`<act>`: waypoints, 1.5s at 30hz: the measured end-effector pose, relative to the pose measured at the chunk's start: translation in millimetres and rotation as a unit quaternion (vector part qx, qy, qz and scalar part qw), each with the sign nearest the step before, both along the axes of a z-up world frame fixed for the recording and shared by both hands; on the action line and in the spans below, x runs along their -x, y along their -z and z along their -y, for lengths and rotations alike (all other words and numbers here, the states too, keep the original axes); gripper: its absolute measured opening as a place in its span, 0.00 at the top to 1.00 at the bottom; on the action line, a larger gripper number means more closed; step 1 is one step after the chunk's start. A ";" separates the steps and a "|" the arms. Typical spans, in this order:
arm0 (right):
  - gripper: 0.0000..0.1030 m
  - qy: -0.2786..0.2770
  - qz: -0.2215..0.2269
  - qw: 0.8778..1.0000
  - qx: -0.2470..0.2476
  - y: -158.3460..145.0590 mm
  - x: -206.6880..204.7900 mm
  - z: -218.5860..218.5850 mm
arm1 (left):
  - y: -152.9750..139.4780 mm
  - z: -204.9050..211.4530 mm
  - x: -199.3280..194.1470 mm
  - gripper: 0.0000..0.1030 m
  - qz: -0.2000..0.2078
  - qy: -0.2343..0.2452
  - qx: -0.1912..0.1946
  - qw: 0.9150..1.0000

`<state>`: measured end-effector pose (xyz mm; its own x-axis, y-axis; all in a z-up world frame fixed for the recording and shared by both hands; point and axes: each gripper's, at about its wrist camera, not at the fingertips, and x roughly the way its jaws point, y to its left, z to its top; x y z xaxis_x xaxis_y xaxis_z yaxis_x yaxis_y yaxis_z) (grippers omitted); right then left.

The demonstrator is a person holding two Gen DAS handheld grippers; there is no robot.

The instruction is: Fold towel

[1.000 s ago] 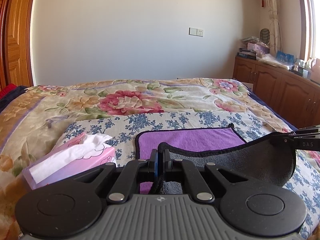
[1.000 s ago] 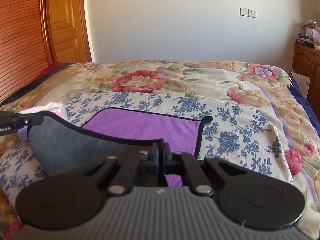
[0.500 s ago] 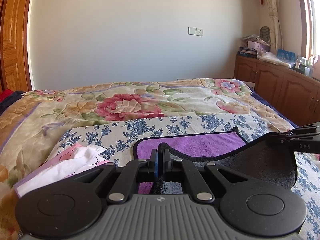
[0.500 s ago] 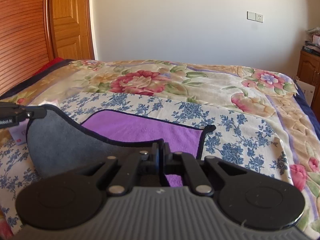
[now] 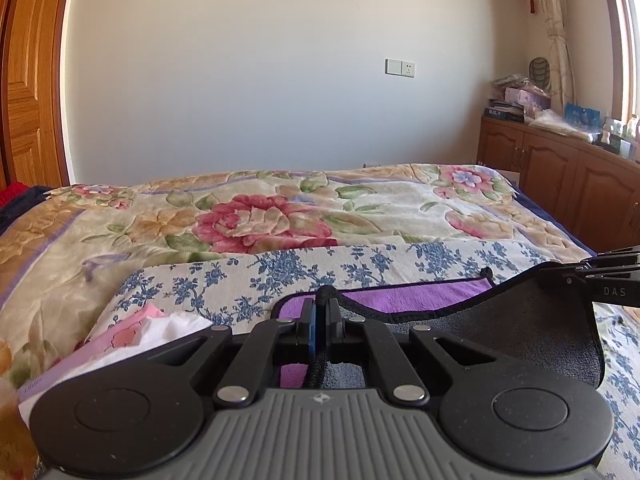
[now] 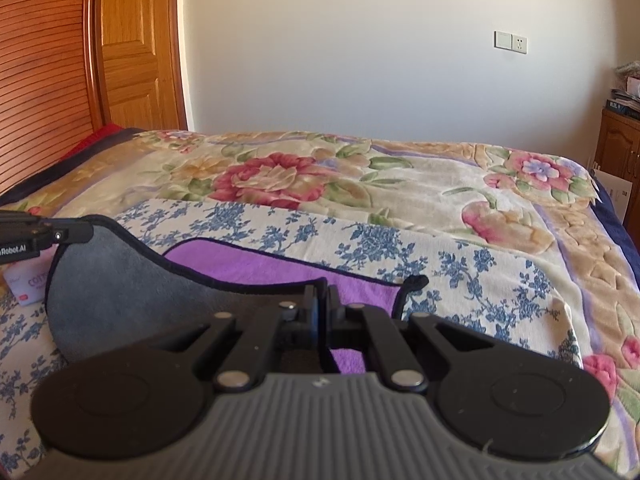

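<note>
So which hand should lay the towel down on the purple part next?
Neither alone, probably both together. The left tongs and right tongs each pinch a near corner of the towel, the grey edge hanging between them.

The right tool [image 6: 320,300] is clamped shut on the near edge of a towel [image 6: 280,268], purple on top and grey underneath with a dark trim. The left tool [image 6: 60,236] comes in from the left edge of the view and pinches the towel's other near corner, so the grey underside [image 6: 120,280] hangs lifted between them. The far part of the towel lies flat on a blue-flowered cloth [image 6: 460,276] spread over the bed [image 6: 400,184]. A wooden door [image 6: 136,48] stands behind.
</note>
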<state>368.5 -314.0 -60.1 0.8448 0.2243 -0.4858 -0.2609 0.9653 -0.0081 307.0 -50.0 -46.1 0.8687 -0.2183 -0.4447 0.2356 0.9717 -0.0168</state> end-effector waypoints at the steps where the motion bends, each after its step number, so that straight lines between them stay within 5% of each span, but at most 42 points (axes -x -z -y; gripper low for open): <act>1: 0.96 0.000 0.001 1.000 0.000 0.1 -1.7 0.3 | 0.0 -0.2 -0.8 0.95 0.000 -0.001 0.001 1.000; 19: 0.96 0.008 0.015 1.000 0.004 8.1 -22.1 5.1 | 3.2 -2.1 -25.8 0.95 0.008 -0.006 -0.004 1.000; 45: 0.96 -0.006 0.012 0.996 0.087 13.8 -54.9 3.2 | 9.3 13.2 -58.0 0.95 0.015 -0.002 -0.032 0.999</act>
<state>423.4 -317.2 -73.8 0.8549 0.1488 -0.4970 -0.2700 0.9457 -0.1813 365.0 -63.2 -55.4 0.8823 -0.1865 -0.4321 0.2310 0.9715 0.0525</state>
